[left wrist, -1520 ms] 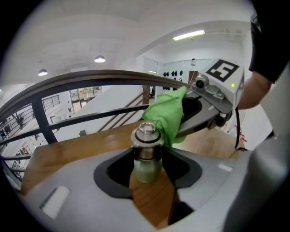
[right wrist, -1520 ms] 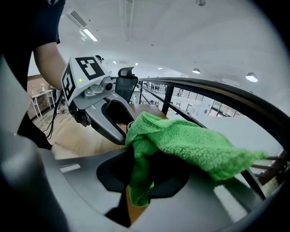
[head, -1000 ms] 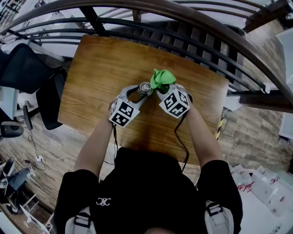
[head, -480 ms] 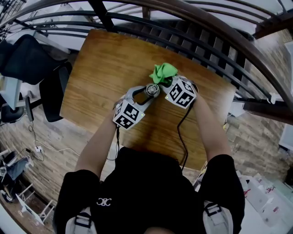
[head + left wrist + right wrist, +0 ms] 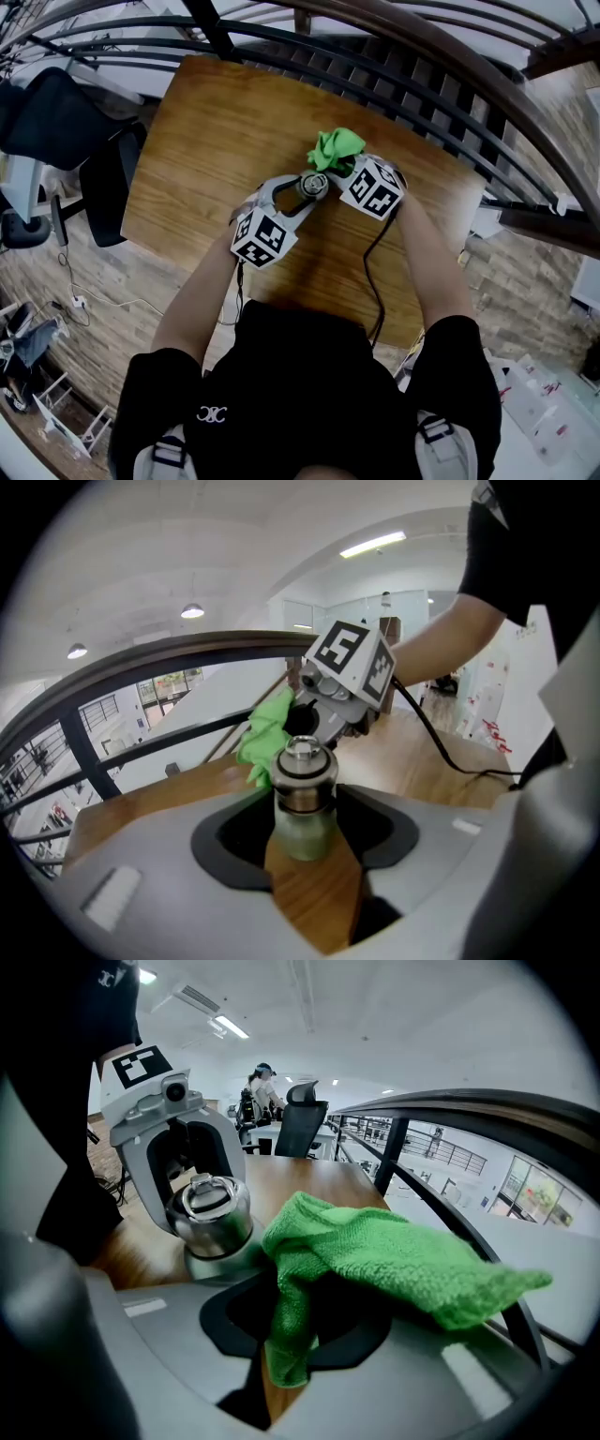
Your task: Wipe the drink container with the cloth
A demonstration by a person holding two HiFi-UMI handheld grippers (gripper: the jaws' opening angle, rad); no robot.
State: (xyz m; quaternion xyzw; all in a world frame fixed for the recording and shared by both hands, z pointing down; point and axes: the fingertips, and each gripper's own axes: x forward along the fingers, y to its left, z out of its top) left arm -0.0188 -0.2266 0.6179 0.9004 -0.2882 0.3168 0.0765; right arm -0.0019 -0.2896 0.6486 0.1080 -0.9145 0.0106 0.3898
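Observation:
The drink container [image 5: 312,185] is a small bottle with a pale green body and a steel cap with a ring. It sits between the jaws of my left gripper [image 5: 302,192], which is shut on its body [image 5: 303,803]. My right gripper [image 5: 339,173] is shut on a green cloth [image 5: 335,148]. The cloth [image 5: 375,1251] drapes over the right jaws and touches the bottle [image 5: 211,1213] just below the cap. In the left gripper view the cloth [image 5: 262,738] hangs behind the bottle, under the right gripper's marker cube [image 5: 352,663].
The wooden table [image 5: 216,131] runs up to a dark curved railing [image 5: 422,66] at the far side. Black office chairs [image 5: 56,122] stand at the table's left. A black cable [image 5: 375,272] trails from the right gripper over the table's near edge.
Both grippers have shifted slightly together over the table, the cloth staying against the bottle's cap side. In the last half second almost nothing has moved.

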